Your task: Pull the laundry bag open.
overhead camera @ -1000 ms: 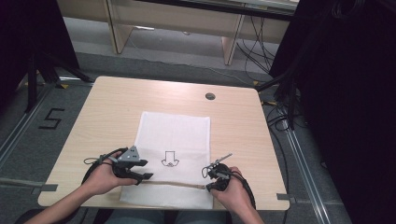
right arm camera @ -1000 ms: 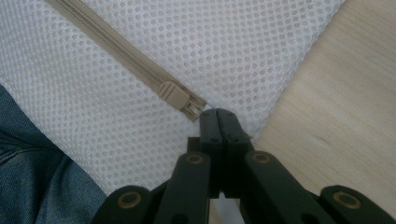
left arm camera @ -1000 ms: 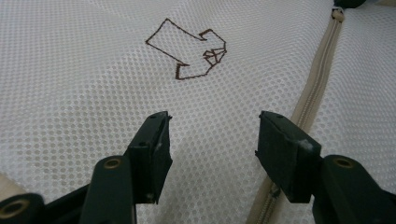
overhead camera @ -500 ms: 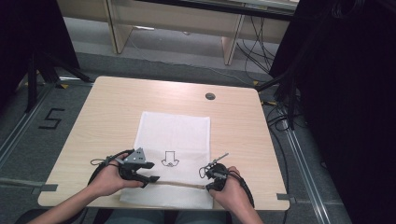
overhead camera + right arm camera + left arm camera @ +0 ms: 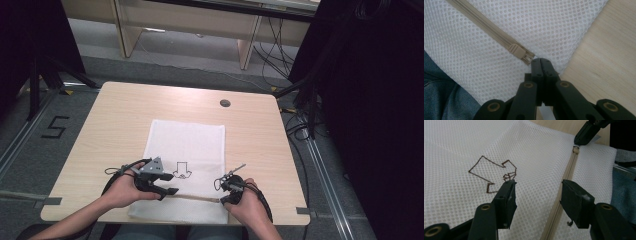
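Pinched-shut fingers of the right gripper clamp the end of the zipper on the white mesh laundry bag; left gripper, just narrowing, straddles the zipper without touching.

2 black tongs, brass rivets, grey plate, black cables; blue jeans.

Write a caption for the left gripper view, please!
Open left gripper hovering over a white mesh zip bag, straddling its beige zipper beside a brown arrow drawing.

Left claw shifted right along zipper over mesh bag, jaws just closing slightly, nothing gripped.
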Motion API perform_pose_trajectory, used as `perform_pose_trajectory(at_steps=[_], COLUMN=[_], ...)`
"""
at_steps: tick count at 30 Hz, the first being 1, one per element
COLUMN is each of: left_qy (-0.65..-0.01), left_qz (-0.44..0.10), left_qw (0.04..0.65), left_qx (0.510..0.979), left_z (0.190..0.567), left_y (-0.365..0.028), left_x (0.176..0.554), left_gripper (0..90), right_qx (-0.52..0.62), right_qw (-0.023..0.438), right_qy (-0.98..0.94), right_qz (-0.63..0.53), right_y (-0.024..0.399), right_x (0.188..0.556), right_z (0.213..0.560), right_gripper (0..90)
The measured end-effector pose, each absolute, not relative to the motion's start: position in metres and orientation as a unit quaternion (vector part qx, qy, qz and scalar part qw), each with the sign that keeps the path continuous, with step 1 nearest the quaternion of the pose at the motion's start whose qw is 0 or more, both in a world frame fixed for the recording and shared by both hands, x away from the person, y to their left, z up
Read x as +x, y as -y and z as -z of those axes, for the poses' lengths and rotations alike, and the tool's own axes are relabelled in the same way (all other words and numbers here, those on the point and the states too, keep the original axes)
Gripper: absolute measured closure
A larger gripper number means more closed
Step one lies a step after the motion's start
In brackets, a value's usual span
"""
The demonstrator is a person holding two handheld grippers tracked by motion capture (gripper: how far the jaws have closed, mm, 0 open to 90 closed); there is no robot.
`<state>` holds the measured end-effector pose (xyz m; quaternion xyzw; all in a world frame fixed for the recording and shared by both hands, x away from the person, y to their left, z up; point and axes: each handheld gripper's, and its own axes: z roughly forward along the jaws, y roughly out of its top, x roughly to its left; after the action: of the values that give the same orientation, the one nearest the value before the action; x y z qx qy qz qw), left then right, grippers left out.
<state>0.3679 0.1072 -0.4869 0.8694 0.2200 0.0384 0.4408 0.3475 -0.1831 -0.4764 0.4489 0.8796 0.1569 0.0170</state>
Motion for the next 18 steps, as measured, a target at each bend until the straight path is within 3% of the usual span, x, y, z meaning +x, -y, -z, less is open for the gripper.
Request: perform_pose_trajectory(at_steps=[18], left_qy=[-0.172], left_qz=[-0.029], left_qw=[0.431], left_qx=[0.885], left_z=[0.482], left_y=[-0.064], left_x=[0.367], left_gripper=[47.0], right_qx=[0.452], right_qw=[0.011], right_qy=[-0.877], right_qz=[-0.165], right_y=[0.185], right_x=[0.349], right_z=[0.479], right_gripper=[90.0])
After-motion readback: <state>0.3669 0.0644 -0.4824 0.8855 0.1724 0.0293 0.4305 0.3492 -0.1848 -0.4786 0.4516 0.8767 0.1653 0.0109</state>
